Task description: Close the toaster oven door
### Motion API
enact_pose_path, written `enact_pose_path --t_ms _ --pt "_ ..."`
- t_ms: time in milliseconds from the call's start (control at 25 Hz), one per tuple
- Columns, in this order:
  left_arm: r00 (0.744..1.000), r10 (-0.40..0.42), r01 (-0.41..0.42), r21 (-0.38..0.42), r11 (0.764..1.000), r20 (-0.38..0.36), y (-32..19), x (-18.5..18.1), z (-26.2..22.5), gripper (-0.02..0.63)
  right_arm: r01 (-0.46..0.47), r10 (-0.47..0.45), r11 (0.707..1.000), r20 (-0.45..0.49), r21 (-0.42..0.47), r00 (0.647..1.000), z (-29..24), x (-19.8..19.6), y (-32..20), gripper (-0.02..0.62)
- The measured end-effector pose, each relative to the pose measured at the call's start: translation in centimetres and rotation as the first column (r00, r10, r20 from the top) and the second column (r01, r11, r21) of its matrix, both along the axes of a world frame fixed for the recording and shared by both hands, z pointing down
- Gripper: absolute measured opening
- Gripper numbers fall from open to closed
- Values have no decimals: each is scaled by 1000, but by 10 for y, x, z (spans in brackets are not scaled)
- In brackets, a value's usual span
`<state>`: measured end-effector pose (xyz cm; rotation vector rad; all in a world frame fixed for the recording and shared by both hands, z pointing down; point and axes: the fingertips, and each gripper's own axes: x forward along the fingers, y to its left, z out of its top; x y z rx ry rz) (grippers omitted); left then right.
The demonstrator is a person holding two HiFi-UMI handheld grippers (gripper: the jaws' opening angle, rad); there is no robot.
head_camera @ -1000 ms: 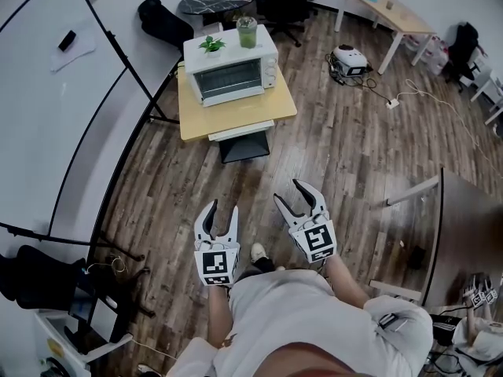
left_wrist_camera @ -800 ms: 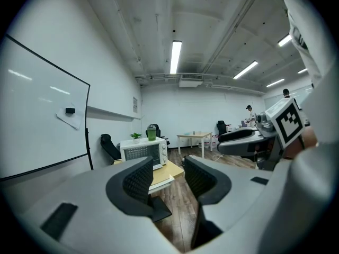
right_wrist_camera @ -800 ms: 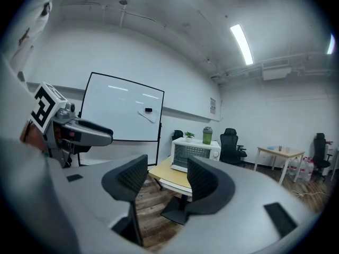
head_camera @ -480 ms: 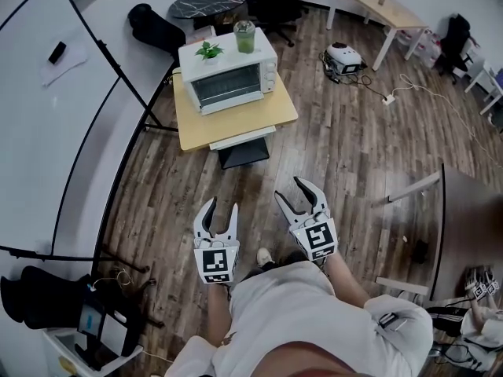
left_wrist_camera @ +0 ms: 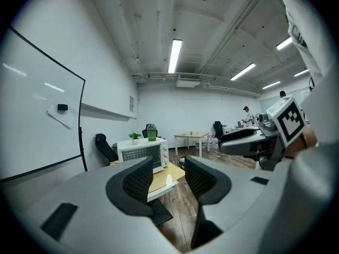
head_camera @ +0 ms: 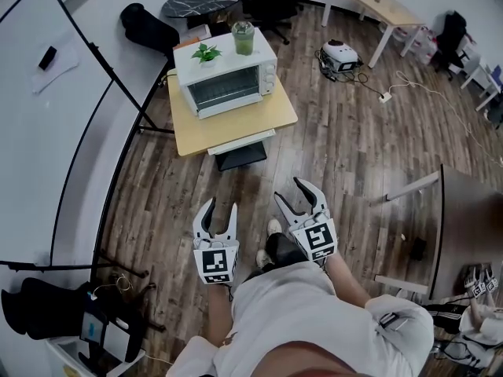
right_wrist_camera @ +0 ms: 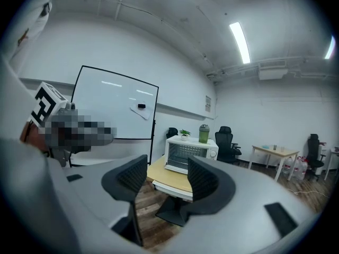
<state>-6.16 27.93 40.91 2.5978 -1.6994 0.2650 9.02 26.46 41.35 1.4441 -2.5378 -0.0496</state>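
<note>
You have walked nearer the bench (head_camera: pixel 236 126) carrying the toaster oven (head_camera: pixel 228 85), and your foot (head_camera: pixel 273 228) now shows farther forward, between the left claw (head_camera: pixel 221 206) and right claw (head_camera: pixel 291 192).

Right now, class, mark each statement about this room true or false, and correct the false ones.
1. The toaster oven stands on the floor. False: it sits on the wooden table.
2. A potted plant stands on top of the oven. True.
3. The right gripper grips the oven door. False: it is well short of the oven, jaws apart and empty.
4. The left gripper holds nothing. True.
</note>
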Motion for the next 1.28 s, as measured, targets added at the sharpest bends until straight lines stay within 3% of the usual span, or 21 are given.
enact_pose_path --t_ms 800,1280 --pt "999 -41 40 -15 999 -8 -96 1 9 189 69 -69 997 16 -23 998 11 -5 -101 242" --pt "994 -113 113 -31 993 10 -149 13 11 193 119 -118 993 35 -26 992 11 11 -166 242"
